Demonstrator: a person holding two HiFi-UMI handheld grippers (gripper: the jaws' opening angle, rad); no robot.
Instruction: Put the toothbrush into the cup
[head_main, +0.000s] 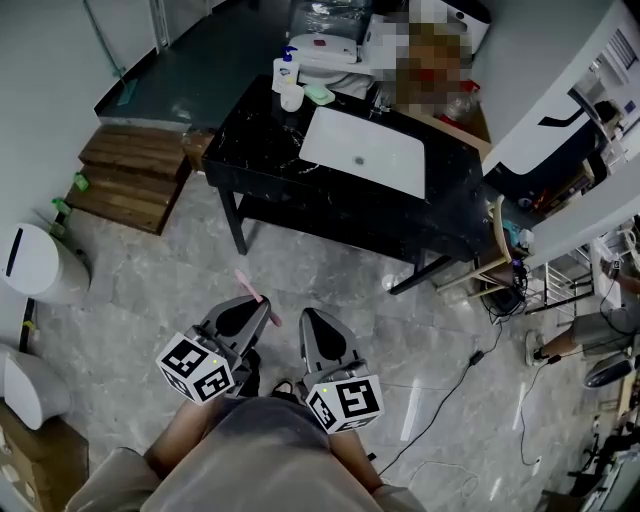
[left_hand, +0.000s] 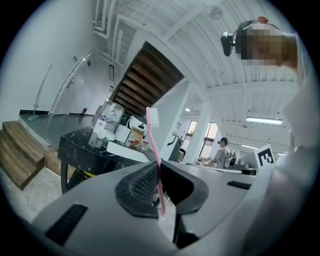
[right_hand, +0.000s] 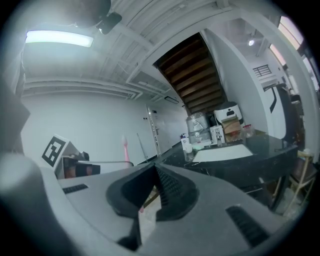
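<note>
Head view: left tool (head_main: 262, 308) level, with toothbrush (head_main: 249, 286)

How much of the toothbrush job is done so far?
Done: the left gripper has the pink toothbrush pinched in its jaws. In hand: it is out over the floor, short of the black table. Left: reach the white cup by the sink and drop the toothbrush in.

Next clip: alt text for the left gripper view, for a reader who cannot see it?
The left gripper is shut on a pink toothbrush, which stands upright with its bristle head on top. Beyond the jaws is a black table carrying bottles and a white basin, with wooden steps at the left.
</note>
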